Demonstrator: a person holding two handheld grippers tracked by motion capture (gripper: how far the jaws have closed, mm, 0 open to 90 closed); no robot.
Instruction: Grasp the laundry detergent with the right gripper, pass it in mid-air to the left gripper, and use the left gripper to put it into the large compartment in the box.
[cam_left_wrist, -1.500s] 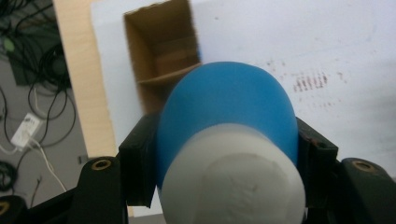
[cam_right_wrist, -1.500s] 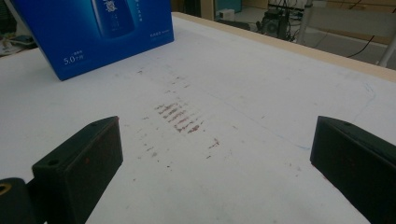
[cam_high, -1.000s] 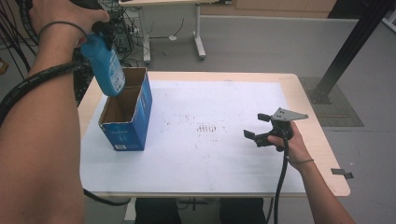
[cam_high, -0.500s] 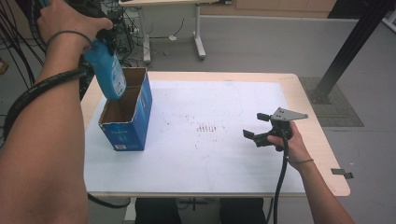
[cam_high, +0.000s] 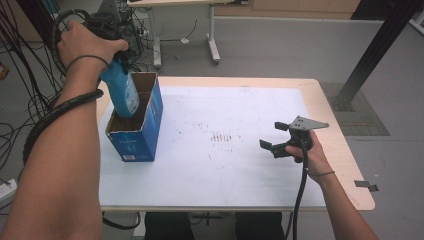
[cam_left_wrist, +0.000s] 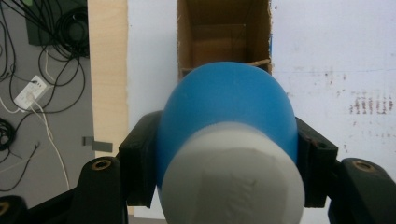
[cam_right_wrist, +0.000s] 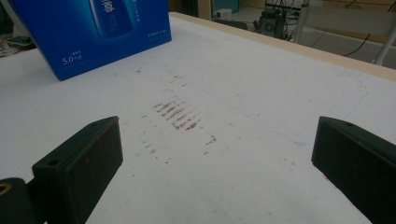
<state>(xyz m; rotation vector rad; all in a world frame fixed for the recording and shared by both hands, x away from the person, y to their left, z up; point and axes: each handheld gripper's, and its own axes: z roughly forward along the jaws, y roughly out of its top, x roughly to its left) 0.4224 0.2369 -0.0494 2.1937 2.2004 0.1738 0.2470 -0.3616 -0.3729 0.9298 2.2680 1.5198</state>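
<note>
High view, from left to right. At the far left, the person's left hand (cam_high: 82, 42) carries the left gripper (cam_high: 116, 50), whose jaws are clamped on a blue bottle (cam_high: 120, 92) just below its white cap (cam_left_wrist: 231, 179). The bottle hangs base-down with its lower end inside the open top of a blue carton (cam_high: 137, 132); whether the base touches the carton's floor cannot be told. The carton stands upright near the left edge of the white table sheet (cam_high: 225, 170), its brown cardboard interior exposed. The left gripper view looks down along the bottle: the black jaws press on either side of the blue body, and the carton's open mouth (cam_left_wrist: 224, 32) lies directly beyond it. Near the middle of the sheet is a patch of reddish-brown marks (cam_high: 222, 136). At the right, the right hand (cam_high: 310, 155) holds the right gripper (cam_high: 274, 137) low over the sheet, well apart from the carton, with its jaws spread wide and nothing between them. In the right gripper view the two black jaws frame the marks (cam_right_wrist: 180, 116), with the carton's printed blue face (cam_right_wrist: 93, 32) at upper left.
</note>
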